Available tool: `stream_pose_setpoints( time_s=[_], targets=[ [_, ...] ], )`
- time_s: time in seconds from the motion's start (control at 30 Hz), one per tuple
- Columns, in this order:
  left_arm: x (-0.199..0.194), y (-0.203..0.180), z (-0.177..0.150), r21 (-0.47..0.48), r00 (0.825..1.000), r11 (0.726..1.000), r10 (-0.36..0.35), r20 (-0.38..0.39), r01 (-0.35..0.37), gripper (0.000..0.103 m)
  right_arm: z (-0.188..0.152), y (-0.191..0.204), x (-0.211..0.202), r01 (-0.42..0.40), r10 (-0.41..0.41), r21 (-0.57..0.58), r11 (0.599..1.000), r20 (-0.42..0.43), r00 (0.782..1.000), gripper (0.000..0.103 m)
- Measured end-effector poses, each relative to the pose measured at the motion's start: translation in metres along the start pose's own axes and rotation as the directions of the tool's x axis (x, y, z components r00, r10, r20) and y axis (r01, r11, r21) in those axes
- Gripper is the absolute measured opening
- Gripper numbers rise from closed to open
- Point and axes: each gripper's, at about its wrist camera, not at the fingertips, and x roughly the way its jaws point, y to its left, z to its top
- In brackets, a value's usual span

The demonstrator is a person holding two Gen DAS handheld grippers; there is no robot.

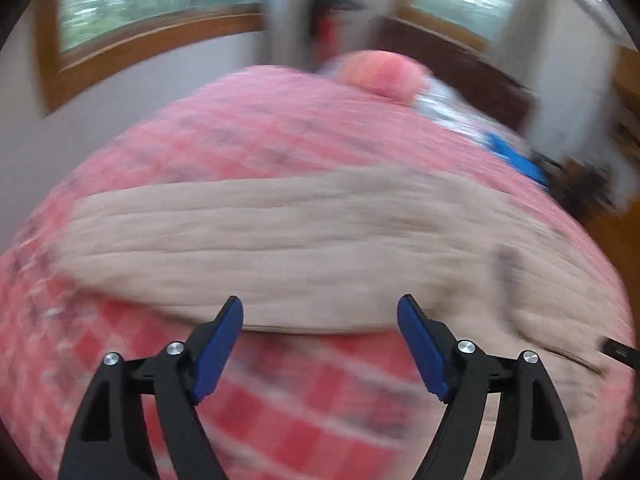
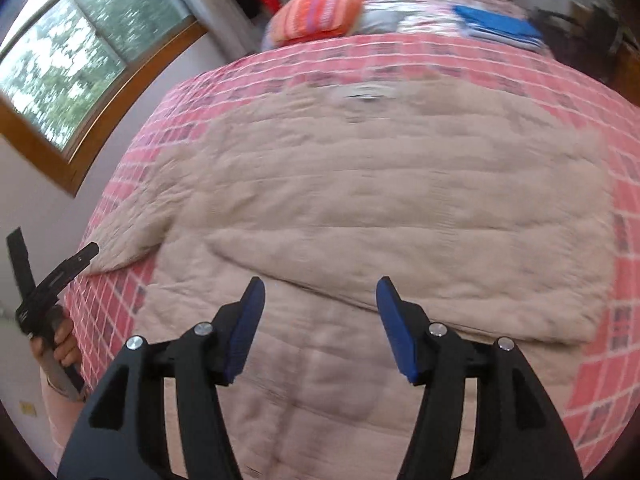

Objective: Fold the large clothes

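A large beige quilted jacket lies flat on a bed with a pink checked cover; one sleeve is folded across its body and its collar points to the far end. In the left wrist view the jacket is a blurred beige band. My left gripper hangs open just above the jacket's near edge, holding nothing. Over the jacket's lower part my right gripper is open and empty. At the bed's left edge the left gripper shows again, held in a hand.
An orange striped pillow and a blue folded item lie at the head of the bed. A wood-framed window and a white wall stand on the left. Dark furniture and a wooden floor are on the right.
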Motion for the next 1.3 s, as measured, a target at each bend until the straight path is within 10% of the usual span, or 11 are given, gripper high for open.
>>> stream_pose_setpoints(
  time_s=[0.1, 0.3, 0.43, 0.83, 1.07, 1.3],
  targets=[
    [0.014, 0.076, 0.003, -0.128, 0.991, 0.983, 0.128, -0.035, -0.132, 0.09, 0.012, 0.036, 0.027, -0.03, 0.029, -0.047, 0.998, -0.04, 0.999, 0.058],
    [0.045, 0.177, 0.006, -0.389, 0.985, 0.908, 0.118, -0.123, -0.157, 0.091, 0.021, 0.098, 0.068, -0.077, 0.063, -0.128, 0.989, -0.11, 0.992, 0.058],
    [0.058, 0.197, 0.008, -0.449, 0.988, 0.882, 0.103, -0.118, -0.146, 0.092, 0.028, 0.129, 0.095, -0.085, 0.062, -0.157, 0.984, -0.143, 0.988, 0.052],
    [0.073, 0.157, 0.022, -0.379, 0.994, 0.921, 0.056, -0.094, -0.088, 0.093, 0.027, 0.147, 0.139, 0.026, -0.061, -0.177, 0.984, -0.197, 0.979, 0.029],
    [0.07, 0.146, 0.028, -0.371, 0.997, 0.928, 0.017, -0.078, -0.044, 0.019, 0.026, 0.149, 0.144, 0.056, -0.095, -0.197, 0.979, -0.197, 0.976, 0.029],
    [0.053, 0.111, 0.033, -0.302, 1.0, 0.953, 0.016, 0.011, -0.012, 0.011, 0.026, 0.154, 0.149, 0.045, -0.086, -0.208, 0.977, -0.19, 0.978, 0.029]
  ],
)
